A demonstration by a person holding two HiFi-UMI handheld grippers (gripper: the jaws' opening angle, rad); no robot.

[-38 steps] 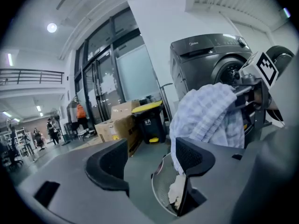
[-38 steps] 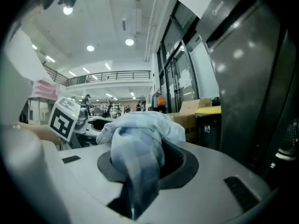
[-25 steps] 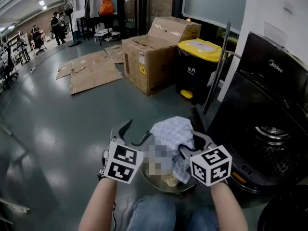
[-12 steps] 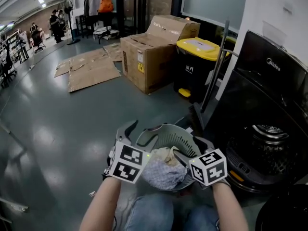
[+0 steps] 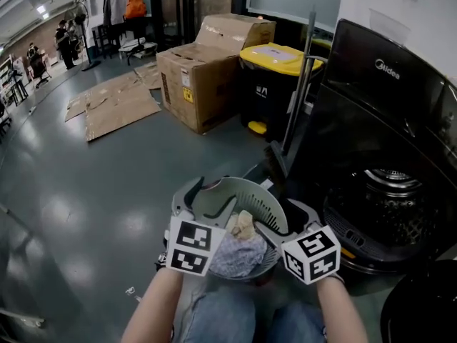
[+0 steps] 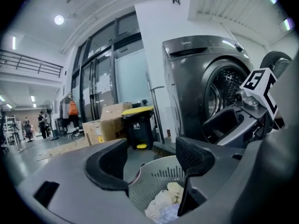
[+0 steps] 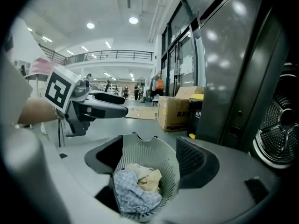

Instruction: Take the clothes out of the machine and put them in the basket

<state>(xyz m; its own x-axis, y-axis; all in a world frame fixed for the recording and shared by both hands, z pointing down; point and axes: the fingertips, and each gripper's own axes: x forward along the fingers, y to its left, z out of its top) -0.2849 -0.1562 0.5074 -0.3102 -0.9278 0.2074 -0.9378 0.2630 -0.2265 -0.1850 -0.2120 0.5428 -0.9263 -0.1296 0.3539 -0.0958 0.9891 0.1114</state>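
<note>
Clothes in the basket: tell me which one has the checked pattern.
The blue-and-white cloth, on the side of the basket nearest the person. The other cloth, lying just beyond it, is plain cream with no pattern.

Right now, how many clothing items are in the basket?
2. A blue-checked cloth lies at the near side of the basket; a cream garment sits just behind it, touching. Others may be buried underneath.
</note>
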